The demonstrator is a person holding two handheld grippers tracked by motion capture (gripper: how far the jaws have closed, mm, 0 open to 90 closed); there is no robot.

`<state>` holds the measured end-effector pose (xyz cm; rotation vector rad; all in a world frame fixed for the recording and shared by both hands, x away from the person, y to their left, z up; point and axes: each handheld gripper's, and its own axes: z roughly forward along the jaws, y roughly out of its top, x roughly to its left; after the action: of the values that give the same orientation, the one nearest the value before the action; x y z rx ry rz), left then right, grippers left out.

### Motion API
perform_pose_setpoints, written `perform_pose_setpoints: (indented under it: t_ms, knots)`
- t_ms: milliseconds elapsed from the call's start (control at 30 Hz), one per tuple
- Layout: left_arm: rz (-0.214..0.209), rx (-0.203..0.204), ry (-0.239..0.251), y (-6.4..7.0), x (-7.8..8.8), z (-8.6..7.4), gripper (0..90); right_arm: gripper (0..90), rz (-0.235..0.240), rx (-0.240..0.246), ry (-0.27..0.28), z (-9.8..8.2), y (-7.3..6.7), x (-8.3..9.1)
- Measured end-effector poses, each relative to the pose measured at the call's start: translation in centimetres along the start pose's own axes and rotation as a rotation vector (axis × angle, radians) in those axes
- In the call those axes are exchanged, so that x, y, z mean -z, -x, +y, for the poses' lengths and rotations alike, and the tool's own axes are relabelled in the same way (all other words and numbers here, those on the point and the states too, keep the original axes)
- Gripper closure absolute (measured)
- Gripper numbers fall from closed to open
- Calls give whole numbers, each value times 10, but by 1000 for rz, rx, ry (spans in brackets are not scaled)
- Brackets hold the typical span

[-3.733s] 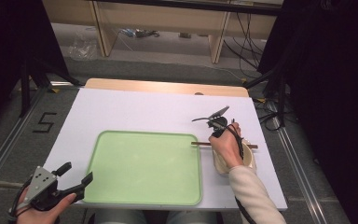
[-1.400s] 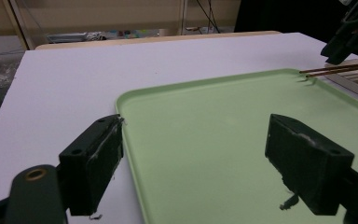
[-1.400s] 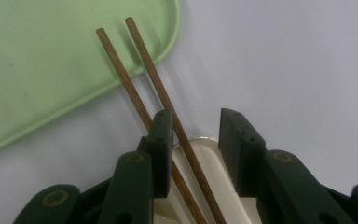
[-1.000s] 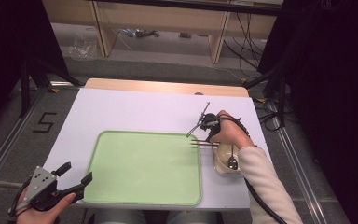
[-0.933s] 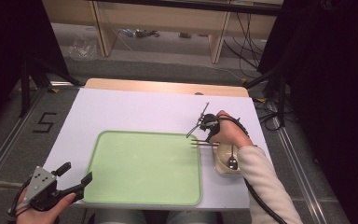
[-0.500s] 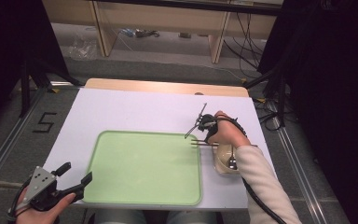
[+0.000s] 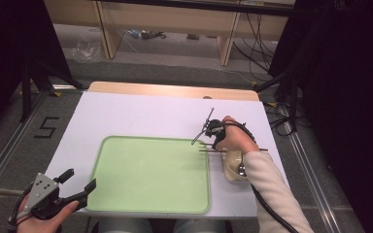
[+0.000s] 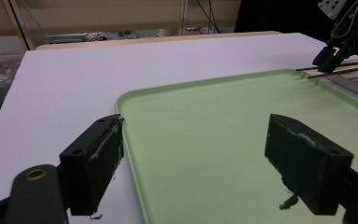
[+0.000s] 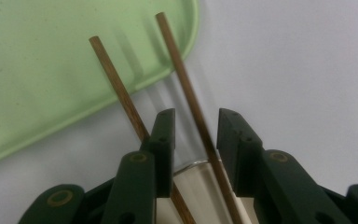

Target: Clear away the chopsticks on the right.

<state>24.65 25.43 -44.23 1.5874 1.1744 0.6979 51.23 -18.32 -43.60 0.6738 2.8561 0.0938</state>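
Observation:
Two brown chopsticks [image 7: 205,150] lie side by side across a beige bowl [image 7: 233,171], their tips over the right rim of the green tray [image 7: 150,174]. My right gripper [image 7: 212,143] points down at them. In the right gripper view it [image 9: 196,115] is open, with one chopstick [image 9: 182,70] running between the jaws, close to the right one. The other chopstick [image 9: 121,88] passes under the left jaw. My left gripper [image 7: 81,178] is open and holds nothing at the tray's near left corner. In its own view, my left gripper [image 8: 196,135] straddles the tray's edge [image 8: 126,140].
A spoon [image 7: 242,170] rests in the bowl. The tray sits on a white table top [image 7: 150,114] with bare room behind it and to its left. Black stands and cables flank the table on the floor.
Since the earliest frame my right hand has come forward and tipped its gripper down over the chopsticks. Over the last second it barely shifted. My left gripper stayed put.

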Motion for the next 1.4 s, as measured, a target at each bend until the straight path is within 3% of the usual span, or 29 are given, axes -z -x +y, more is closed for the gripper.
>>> perform_pose_setpoints:
  t_ms: [333,500,567,933,1400]
  knots:
    - [0,2,-1,0,0,0,192,740,0,-11,-3,1,0,-4]
    - [0,2,0,0,0,0,193,797,-17,46,-14,1,-2,-5]
    - [0,2,0,0,0,0,193,804,-13,48,-19,1,-2,-5]
    - [1,2,0,0,0,0,193,871,-64,179,-32,2,-5,-6]
    - [0,5,2,0,0,0,193,874,-93,258,-34,8,-9,3]
